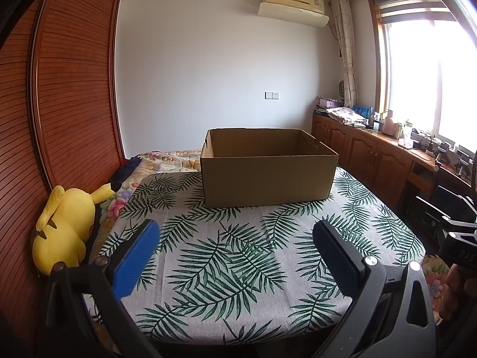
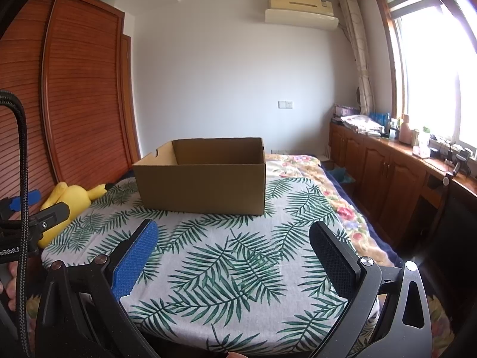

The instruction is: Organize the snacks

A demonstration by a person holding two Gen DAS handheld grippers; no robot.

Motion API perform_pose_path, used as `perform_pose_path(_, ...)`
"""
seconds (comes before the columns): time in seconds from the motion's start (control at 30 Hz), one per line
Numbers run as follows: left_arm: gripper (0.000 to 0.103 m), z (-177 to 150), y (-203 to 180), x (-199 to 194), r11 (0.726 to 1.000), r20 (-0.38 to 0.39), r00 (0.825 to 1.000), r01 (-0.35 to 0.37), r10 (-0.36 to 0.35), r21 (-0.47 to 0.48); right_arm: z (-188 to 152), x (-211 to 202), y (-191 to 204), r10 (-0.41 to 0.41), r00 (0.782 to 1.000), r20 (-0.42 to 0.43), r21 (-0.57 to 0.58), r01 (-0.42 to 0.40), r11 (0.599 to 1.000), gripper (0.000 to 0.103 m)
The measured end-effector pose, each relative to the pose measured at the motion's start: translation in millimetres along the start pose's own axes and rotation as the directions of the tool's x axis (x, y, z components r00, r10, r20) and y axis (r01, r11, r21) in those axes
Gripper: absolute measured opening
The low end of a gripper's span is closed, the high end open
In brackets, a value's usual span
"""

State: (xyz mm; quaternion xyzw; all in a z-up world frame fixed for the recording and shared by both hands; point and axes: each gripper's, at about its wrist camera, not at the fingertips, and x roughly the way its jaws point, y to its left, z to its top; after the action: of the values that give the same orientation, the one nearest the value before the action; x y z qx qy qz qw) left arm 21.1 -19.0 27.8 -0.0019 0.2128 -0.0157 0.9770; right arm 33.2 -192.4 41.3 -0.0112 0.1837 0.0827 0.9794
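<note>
— Where is the box?

— The cardboard box [image 1: 266, 168] sits on the table [image 1: 238, 268], at the far end, on the cloth with green leaves. Its top is open. I can see some of the brown walls inside, but not the bottom.

— And the left gripper?

— The left gripper [image 1: 235, 232] hangs over the near end of the table. Its two fingers are wide apart, one with a blue pad [image 1: 137, 261] and one with a dark pad, and nothing is between them. The box is straight ahead of it, well apart from the tips.

— What about the right one?

— The right gripper [image 2: 232, 234] is spread wide too, with nothing in it (its pads are blue and dark as well). From there the box [image 2: 202, 179] is ahead and a little to the left, not touching the fingers.

— Anything else close by?

— A yellow plush toy [image 1: 64, 229] lies off the left edge of the table, next to the wooden closet doors [image 1: 68, 83]. Behind the table is a bed with a flower blanket [image 2: 301, 167]. I cannot see any snacks on the cloth
</note>
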Motion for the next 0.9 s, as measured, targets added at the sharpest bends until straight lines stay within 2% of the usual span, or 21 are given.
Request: perform_pose_path(0.9, 0.103, 1.6, -0.8, 1.0, 1.0, -0.002, 1.0, 0.005, -0.005, 0.001, 0.2, -0.7, -1.7, -0.001, 1.0, 0.0, 0.004, 0.001, 1.0, 0.103)
